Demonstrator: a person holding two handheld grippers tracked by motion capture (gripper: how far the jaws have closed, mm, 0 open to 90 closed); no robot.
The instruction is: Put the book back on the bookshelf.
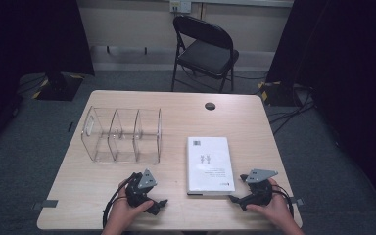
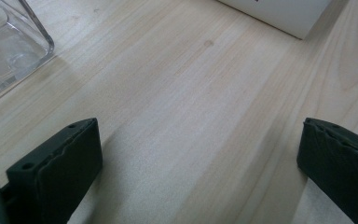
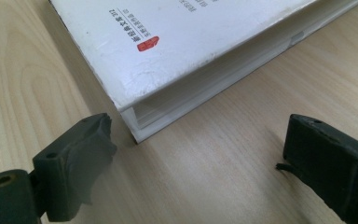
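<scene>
Right gripper (image 3: 200, 154) jaws open, empty, just off book (image 3: 186, 42) corner; left gripper (image 2: 200, 158) jaws open over bare table (image 2: 182, 93).

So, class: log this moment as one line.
left gripper: open, empty | right gripper: open, beside book corner | organizer: empty

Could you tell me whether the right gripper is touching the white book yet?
Apart. In the right gripper view, bare table shows between the right gripper and the white book's near corner.
</scene>
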